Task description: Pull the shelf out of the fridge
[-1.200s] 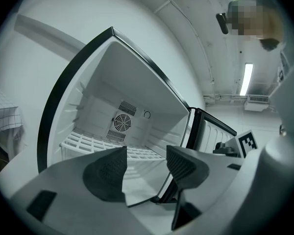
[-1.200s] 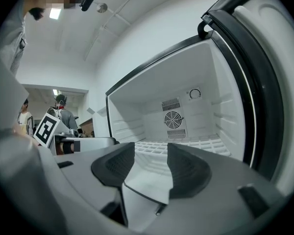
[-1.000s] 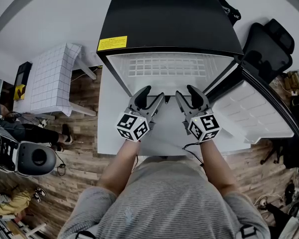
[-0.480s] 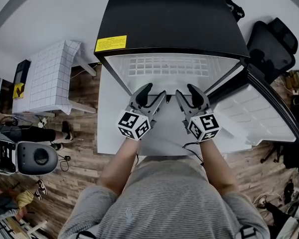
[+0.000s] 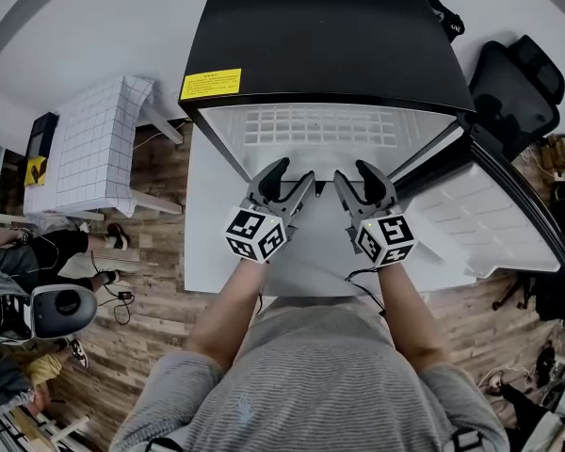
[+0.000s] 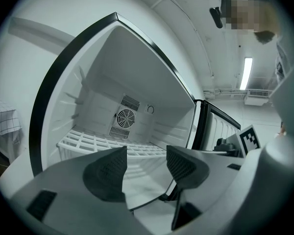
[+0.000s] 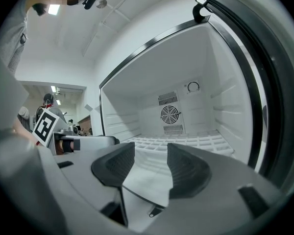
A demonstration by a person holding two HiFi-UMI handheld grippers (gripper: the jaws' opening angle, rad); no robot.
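The black-topped fridge (image 5: 325, 40) stands open before me. Its white grid shelf (image 5: 320, 125) lies inside on the side rails, also seen in the left gripper view as the shelf (image 6: 103, 145) and in the right gripper view as the shelf (image 7: 186, 142), below the rear fan (image 7: 169, 114). My left gripper (image 5: 293, 173) and right gripper (image 5: 354, 173) hover side by side just in front of the shelf's front edge. Both are open and hold nothing. Neither the left gripper (image 6: 146, 160) nor the right gripper (image 7: 151, 163) touches the shelf.
The fridge door (image 5: 490, 219) swings open to the right, close to my right arm. A flat white surface (image 5: 217, 243) lies under the grippers. A white checked table (image 5: 99, 149) stands left, a black chair (image 5: 508, 92) right, a round device (image 5: 61, 309) on the wooden floor.
Both grippers stay almost where they were, still open. The view has shifted slightly, and the person and the round device on the floor at left have moved.
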